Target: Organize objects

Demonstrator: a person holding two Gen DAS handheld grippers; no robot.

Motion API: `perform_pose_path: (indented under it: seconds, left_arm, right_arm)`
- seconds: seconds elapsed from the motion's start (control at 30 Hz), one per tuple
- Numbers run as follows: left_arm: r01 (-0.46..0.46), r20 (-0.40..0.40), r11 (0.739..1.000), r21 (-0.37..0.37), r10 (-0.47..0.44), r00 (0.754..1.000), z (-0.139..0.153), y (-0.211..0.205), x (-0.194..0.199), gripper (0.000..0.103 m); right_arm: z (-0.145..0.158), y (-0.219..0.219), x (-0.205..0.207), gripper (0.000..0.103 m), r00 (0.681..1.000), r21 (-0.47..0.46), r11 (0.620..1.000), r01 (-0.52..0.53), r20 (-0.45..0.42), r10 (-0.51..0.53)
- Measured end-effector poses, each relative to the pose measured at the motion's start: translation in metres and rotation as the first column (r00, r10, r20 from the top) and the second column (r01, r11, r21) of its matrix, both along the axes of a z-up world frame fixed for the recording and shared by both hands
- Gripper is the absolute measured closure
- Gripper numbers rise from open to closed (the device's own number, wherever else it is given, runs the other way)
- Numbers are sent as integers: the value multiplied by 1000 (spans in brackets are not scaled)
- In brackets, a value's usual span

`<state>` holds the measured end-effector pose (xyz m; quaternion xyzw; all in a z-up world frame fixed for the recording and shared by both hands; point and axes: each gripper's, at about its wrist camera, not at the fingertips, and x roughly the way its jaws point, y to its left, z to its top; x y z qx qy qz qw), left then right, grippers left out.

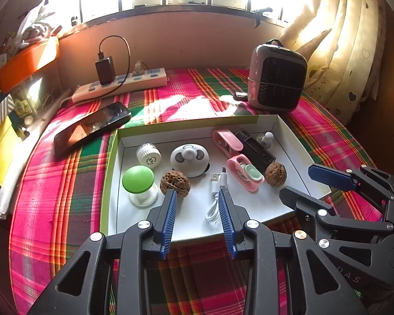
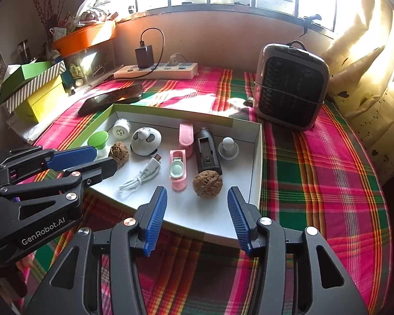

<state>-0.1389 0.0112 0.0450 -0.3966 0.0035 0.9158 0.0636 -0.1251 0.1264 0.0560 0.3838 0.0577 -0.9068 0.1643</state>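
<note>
A shallow white box (image 1: pixel 110 162) with a green rim lies on the plaid cloth. It holds a green mushroom lamp (image 1: pixel 138 181), two walnuts (image 1: pixel 175 183) (image 2: pixel 207 183), a panda gadget (image 1: pixel 189 158), a white USB cable (image 1: pixel 218 191), pink clips (image 1: pixel 245 174) and a black holder (image 2: pixel 207 152). My left gripper (image 1: pixel 197 193) is open over the box's near edge, between the left walnut and the cable, with nothing between its pads. My right gripper (image 2: pixel 197 190) is open just short of the right walnut and holds nothing. Each gripper shows in the other's view (image 1: pixel 298 181) (image 2: pixel 105 158).
A grey fan heater (image 2: pixel 291 86) stands at the back right. A dark phone (image 1: pixel 92 128) and a power strip (image 1: pixel 120 84) with a charger lie behind the box. Stacked boxes (image 2: pixel 36 89) crowd the left edge. A curtain (image 2: pixel 367 78) hangs at the right.
</note>
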Motion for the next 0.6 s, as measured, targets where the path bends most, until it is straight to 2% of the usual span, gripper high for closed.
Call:
perform_pose_path:
  seconds: [0.23, 0.37, 0.47, 0.6]
  left_arm:
    - [-41, -3, 999, -1, 41, 999, 1, -7, 23, 72]
    - [-47, -5, 999, -4, 47, 999, 0, -11, 34, 72]
    - [-70, -4, 997, -29, 70, 998, -4, -13, 42, 72]
    - [-87, 40, 996, -29, 88, 995, -17, -19, 50, 72]
  right_arm:
    - [7, 1, 18, 53, 1000, -10, 1000, 14, -24, -15]
    - [6, 0, 30, 46, 999, -1, 1000, 16, -35, -16]
    - [3, 0, 38, 46, 1000, -6, 1000, 12, -25, -12]
    - [-6, 1, 44, 45, 1000, 0, 1000, 19, 4, -19]
